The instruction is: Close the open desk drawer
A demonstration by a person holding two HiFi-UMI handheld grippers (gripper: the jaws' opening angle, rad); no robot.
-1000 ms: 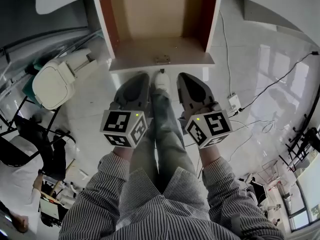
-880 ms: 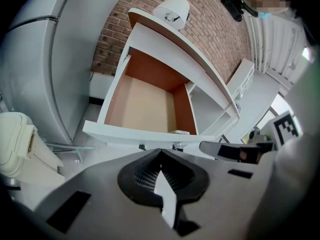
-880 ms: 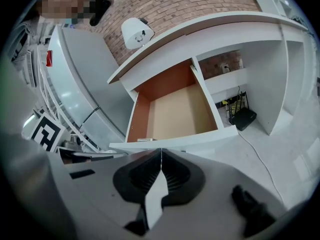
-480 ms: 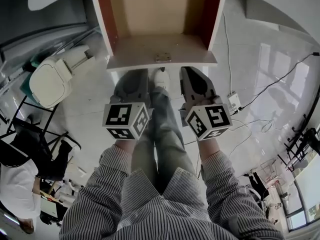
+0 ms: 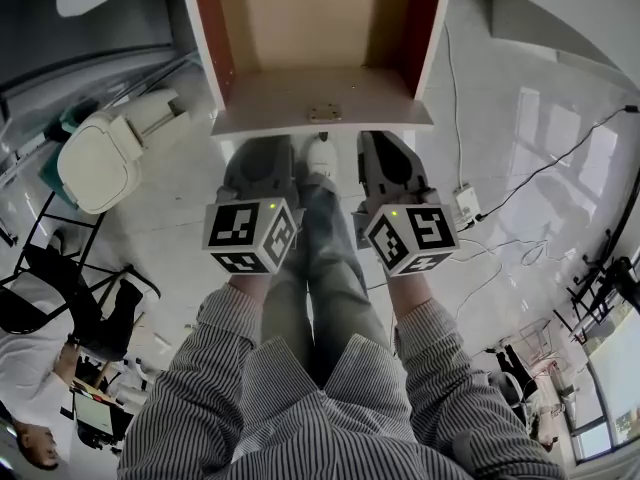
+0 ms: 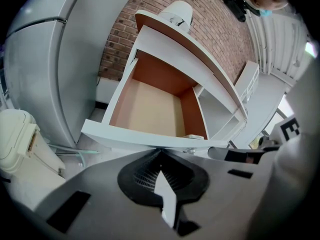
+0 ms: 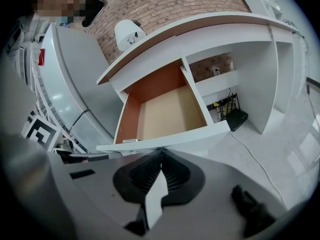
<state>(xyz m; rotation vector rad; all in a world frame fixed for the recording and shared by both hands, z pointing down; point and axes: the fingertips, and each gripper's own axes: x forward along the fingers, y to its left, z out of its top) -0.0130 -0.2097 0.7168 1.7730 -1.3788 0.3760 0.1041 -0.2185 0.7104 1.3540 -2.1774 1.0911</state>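
The open desk drawer juts toward me, white-fronted with an empty tan floor and reddish-brown side walls. Its white front panel runs just beyond both sets of jaw tips. My left gripper sits at the left part of the front edge, jaws pressed together on nothing. My right gripper sits at the right part, also shut and empty. Whether either tip touches the panel is not clear. A small metal lock plate is mounted at the middle of the front.
A white lidded bin stands on the floor to the left. A power strip and cables lie on the glossy floor at the right. The person's legs and a shoe are between the grippers. A black box sits under the desk.
Both grippers moved forward from a gap below the drawer up to its front edge. The drawer fills more of the head view than a second ago.
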